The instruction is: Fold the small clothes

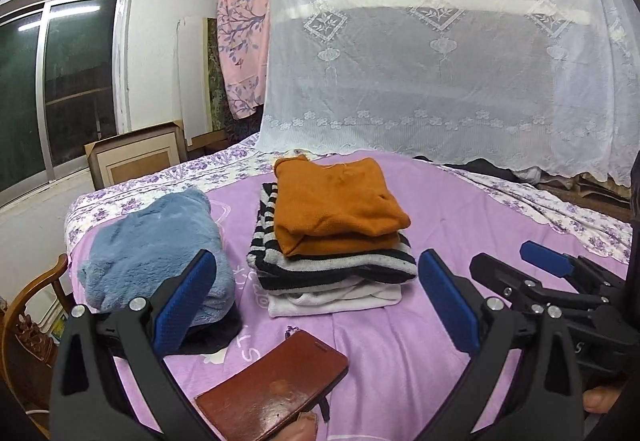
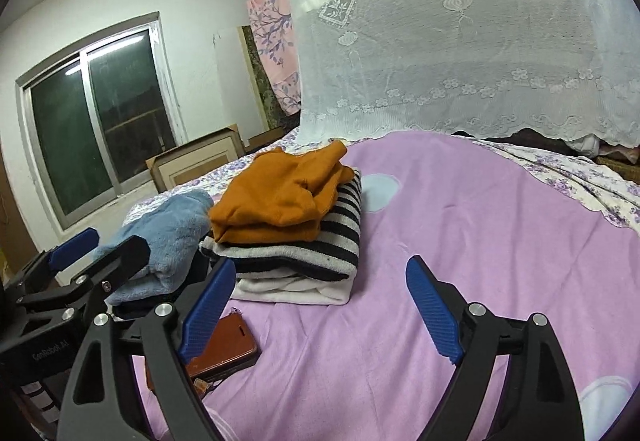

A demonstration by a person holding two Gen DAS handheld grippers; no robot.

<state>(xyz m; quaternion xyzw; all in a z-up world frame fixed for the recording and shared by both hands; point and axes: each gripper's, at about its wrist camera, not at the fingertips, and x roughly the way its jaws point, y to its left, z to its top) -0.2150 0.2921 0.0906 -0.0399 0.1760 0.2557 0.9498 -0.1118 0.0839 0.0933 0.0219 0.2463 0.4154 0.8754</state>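
A folded pile sits on the purple bedspread point(image 1: 460, 209): an orange sweater point(image 1: 336, 197) on top, a black-and-white striped top point(image 1: 332, 265) under it, and a white garment point(image 1: 336, 297) at the bottom. Left of the pile lies a folded fluffy blue garment point(image 1: 156, 253) on something dark. My left gripper point(image 1: 316, 301) stands open just short of the pile, holding nothing. My right gripper point(image 2: 320, 309) is open over bare bedspread point(image 2: 460, 225), to the right of the pile's front corner, and is empty. The same orange sweater point(image 2: 276, 197), striped top point(image 2: 312, 253) and blue garment point(image 2: 168, 237) show in the right wrist view.
A brown phone case point(image 1: 276, 389) lies at the near edge, below the left gripper. White lace netting point(image 1: 440, 61) hangs behind the bed. A window point(image 1: 60, 89), a cardboard box point(image 1: 136, 157) and a wooden chair point(image 1: 28, 321) are on the left.
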